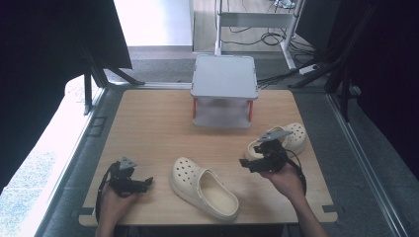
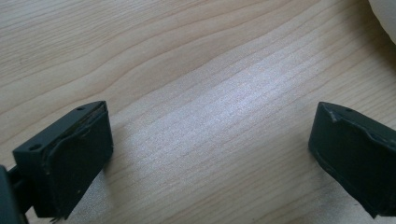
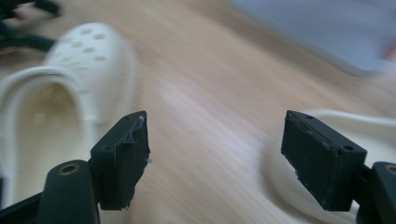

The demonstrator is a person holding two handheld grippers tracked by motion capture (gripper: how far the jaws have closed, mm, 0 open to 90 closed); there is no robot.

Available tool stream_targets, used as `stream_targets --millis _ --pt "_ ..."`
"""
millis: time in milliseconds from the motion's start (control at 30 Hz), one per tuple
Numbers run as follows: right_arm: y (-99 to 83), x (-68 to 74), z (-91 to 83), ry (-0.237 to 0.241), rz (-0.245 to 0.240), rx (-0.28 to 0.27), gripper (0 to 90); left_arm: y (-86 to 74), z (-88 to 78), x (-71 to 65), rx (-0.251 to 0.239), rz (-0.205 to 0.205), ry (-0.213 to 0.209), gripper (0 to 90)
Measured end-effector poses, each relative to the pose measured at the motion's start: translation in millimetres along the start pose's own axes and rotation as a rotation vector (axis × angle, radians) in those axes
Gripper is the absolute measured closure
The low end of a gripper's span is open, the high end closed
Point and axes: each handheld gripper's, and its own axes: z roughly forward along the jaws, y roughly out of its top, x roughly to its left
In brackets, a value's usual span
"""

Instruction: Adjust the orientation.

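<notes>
Two cream foam clogs sit on the wooden counter [image 1: 148,123], so this looks like a shoe-sorting job. The nearer clog [image 1: 203,187] lies in the middle near the front edge, toe pointing back-left and heel opening toward the person. The second clog [image 1: 291,138] is over to the right, partly under the right tool [image 1: 246,163], just in front of the small grey shelf rack [image 1: 225,91].

The right tool's jaws stand apart with nothing between them; in the right gripper view the nearer clog [image 3: 70,93] is off to one side and the rim of the second clog [image 3: 373,126] is at the other. The left tool [image 1: 147,182] rests low at the front left, jaws wide open over bare wood [image 2: 201,116], with only a sliver of the clog at the frame corner.

Handling-wise, these should be light and a bit squishy, not fragile at all. The smooth foam toe is rounded and would probably slip out of a pinch. Best bet is the heel rim or the side wall of the opening, one jaw inside and one outside. It will likely flex some, so a firm squeeze seems fine.
</notes>
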Motion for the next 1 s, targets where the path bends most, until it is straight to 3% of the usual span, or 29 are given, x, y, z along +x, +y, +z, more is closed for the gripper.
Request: stream_targets --millis 33,100,133,167,200,267,300,433,467,567,700,800,867,1000 --pt "-3.1 -13.0 -8.3 -0.044 0.037 -0.006 23.1 0.0 0.0 0.0 0.000 0.000 0.000 0.0" --pt "-4.7 -19.8 -12.5 -0.061 0.064 -0.006 23.0 0.0 0.0 0.0 0.000 0.000 -0.001 0.0" --pt "-8.1 -33.3 -20.8 -0.100 0.110 -0.013 22.8 0.0 0.0 0.0 0.000 0.000 0.000 0.0" --pt "-8.1 -33.3 -20.8 -0.100 0.110 -0.013 22.8 0.0 0.0 0.0 0.000 0.000 -0.001 0.0" --pt "-11.7 -47.1 -29.0 -0.151 0.146 -0.017 22.6 0.0 0.1 0.0 -0.001 -0.001 0.000 0.0" --pt "-15.0 -60.3 -36.0 -0.209 0.182 -0.015 22.6 0.0 0.0 0.0 0.000 0.000 0.000 0.0" --pt "-15.0 -60.3 -36.0 -0.209 0.182 -0.015 22.6 0.0 0.0 0.0 0.000 0.000 -0.001 0.0" --pt "-21.3 -86.6 -41.7 -0.314 0.269 -0.004 22.5 0.0 0.0 0.0 0.000 0.000 -0.001 0.0" --pt "-23.8 -96.7 -38.6 -0.346 0.317 0.004 21.2 0.0 0.0 0.1 0.000 0.000 -0.001 0.0" --pt "-26.0 -103.4 -33.4 -0.364 0.345 0.019 20.0 0.0 0.0 0.0 0.000 0.000 -0.001 0.0" --pt "-29.3 -114.7 -13.3 -0.418 0.413 0.056 16.0 0.0 0.0 0.1 0.000 0.000 -0.001 0.0" --pt "-27.5 -117.2 -7.1 -0.438 0.437 0.063 14.0 0.0 0.0 0.0 0.000 0.000 0.000 0.0" --pt "-23.1 -119.5 1.5 -0.482 0.457 0.080 13.9 0.0 0.0 0.0 0.000 0.000 0.000 0.0" --pt "-19.5 -120.2 11.3 -0.495 0.464 0.109 13.9 0.0 0.0 0.1 0.000 0.000 -0.001 0.0"
